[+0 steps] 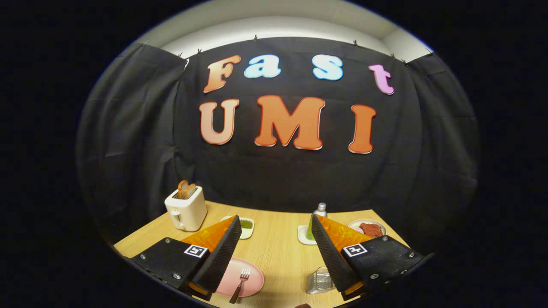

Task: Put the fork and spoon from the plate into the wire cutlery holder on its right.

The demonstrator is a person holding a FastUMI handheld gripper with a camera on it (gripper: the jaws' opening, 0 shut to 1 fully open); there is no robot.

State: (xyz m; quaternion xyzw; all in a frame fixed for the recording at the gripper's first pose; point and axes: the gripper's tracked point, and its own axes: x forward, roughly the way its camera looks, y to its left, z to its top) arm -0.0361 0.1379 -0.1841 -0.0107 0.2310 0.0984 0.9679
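My gripper (274,226) is open, held high above the wooden table (278,252), with nothing between its two black ribbed fingers (222,252). Below, by the left finger, lies a pink plate (250,280) with a fork (240,284) resting on it, tines pointing away from me. The left finger covers part of the plate, and I cannot make out a spoon. The wire cutlery holder (320,281) stands to the right of the plate, next to the right finger, which hides part of it.
A white toaster (186,209) with toast in it stands at the back left of the table. Beyond the fingers are a small dish of green food (246,225), a bottle on a white coaster (314,222) and a plate of red food (370,229).
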